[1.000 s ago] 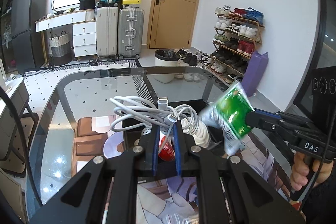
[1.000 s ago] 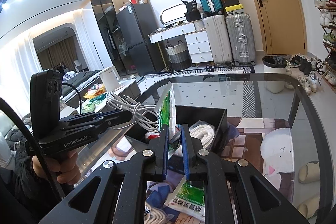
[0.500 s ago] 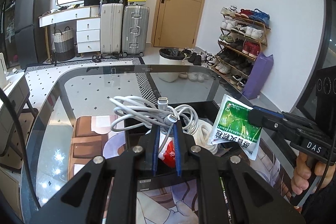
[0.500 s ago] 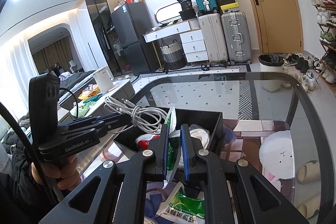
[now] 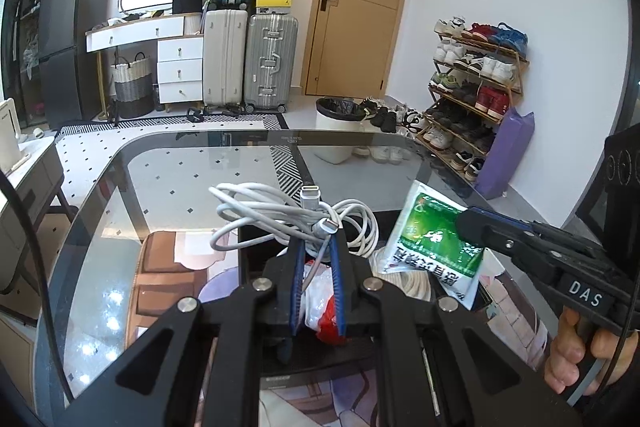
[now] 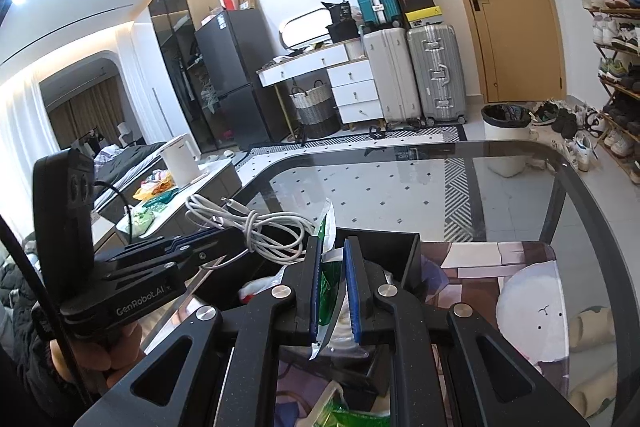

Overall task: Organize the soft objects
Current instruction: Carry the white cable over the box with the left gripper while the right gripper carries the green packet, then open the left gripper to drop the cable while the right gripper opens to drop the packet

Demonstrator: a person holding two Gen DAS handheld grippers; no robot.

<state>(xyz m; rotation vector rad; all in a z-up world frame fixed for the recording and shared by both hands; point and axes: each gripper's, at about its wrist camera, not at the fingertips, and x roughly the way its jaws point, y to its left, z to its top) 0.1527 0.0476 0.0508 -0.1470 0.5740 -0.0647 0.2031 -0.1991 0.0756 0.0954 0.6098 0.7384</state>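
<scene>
Left fingers: the blue pads (image 5: 297,281) of the left gripper (image 5: 316,259) are closed on the white cable bundle (image 5: 288,217), pinching a few strands near the tips.
Right fingers: the blue pads (image 6: 316,281) of the right gripper (image 6: 332,267) are clamped on the green sachet (image 6: 326,269), which sits edge-on between them.
Cable bundle, location: held in the air above the near end of the black bin (image 5: 256,259), which stands on the glass table (image 5: 168,187).
Cable bundle, orientation: the loose coil spreads sideways, its long axis running left to right across the left wrist view; the two silver plugs (image 5: 311,194) point up and away from the camera.
Cable bundle, reason for hold: a grip on only a few strands probably lets the rest hang free, so the coil can drop into the bin in one piece.
Bin contents: a red-and-white plastic bag (image 5: 320,307) and a coil of white rope (image 5: 412,281) lie inside, below both held items.
Green sachet, location: over the right part of the bin, beside the cable and not touching it as far as can be told.
Green sachet, orientation: in the left wrist view its printed face is toward the camera, tilted; its long axis slants from upper left to lower right.
Green sachet, reason for hold: gripped at its upper right part, so the pack hangs clear of the jaws for release.
Spare sachet: another green sachet (image 6: 352,417) lies on the table nearer than the bin.
</scene>
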